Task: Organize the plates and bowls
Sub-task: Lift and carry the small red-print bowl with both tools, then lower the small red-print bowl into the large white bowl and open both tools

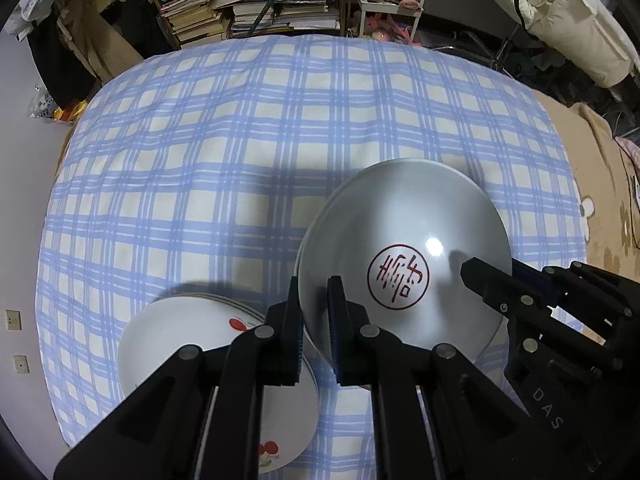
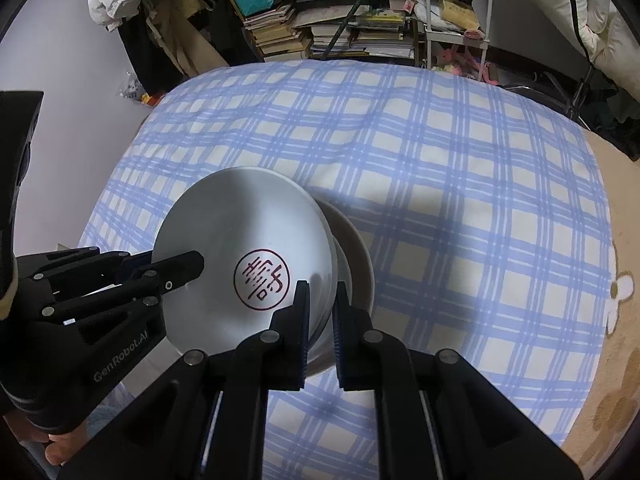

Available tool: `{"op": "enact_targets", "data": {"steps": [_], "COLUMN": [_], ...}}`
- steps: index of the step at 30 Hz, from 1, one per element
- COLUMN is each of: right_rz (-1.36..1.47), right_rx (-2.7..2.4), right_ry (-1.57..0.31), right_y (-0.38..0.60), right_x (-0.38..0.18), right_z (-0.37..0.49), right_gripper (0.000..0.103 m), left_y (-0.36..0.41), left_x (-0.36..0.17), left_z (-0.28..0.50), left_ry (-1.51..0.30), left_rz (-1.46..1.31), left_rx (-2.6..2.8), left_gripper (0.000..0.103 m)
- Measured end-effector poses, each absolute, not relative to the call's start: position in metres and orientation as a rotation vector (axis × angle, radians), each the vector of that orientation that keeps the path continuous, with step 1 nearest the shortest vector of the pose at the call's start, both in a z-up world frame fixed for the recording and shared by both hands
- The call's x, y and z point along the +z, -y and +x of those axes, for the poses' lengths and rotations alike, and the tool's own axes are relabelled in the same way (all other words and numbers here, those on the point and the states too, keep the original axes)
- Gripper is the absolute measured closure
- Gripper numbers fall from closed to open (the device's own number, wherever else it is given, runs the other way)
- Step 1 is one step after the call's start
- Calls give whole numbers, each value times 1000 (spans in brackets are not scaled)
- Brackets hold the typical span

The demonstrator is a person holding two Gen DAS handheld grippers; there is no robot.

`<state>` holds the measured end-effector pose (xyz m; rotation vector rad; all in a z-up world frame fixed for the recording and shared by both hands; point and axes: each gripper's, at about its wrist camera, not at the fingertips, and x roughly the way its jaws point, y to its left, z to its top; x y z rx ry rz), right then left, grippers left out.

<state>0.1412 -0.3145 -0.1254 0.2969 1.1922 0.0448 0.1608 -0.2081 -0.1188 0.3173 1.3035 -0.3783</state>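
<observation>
1. We see a white bowl (image 1: 404, 248) with a red circular seal mark in its well, tilted and held above the blue-and-white checked tabletop (image 1: 248, 128).
2. The left hand-held gripper (image 1: 316, 320) is clamped on the bowl's near-left rim, one finger inside the rim and one outside.
3. The right hand-held gripper (image 2: 322, 312) pinches the opposite side; in the right wrist view its fingers also straddle rim edges of what appear to be further bowls (image 2: 356, 256) nested beneath the marked one.
4. In the left wrist view, a stack of white plates (image 1: 176, 344) with red floral motifs lies on the cloth just left of the bowl, partly hidden by the left hand-held gripper.
5. Stacked books (image 2: 288, 36) fill shelves beyond the far edge of the tabletop.
</observation>
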Motion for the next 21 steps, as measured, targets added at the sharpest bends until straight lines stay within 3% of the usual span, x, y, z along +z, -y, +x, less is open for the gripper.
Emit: {"op": "enact_targets", "data": {"steps": [21], "right_rz": [142], "right_rx": [28], "right_ry": [-1220], "right_y": [295], "right_x": [-139], "right_z": [140], "right_gripper": [89], "left_y": [201], "left_x": [-130], "left_z": [156], "left_ry": [-1330], "left_rz": [327], "left_rx": [-360], "left_gripper": [91]}}
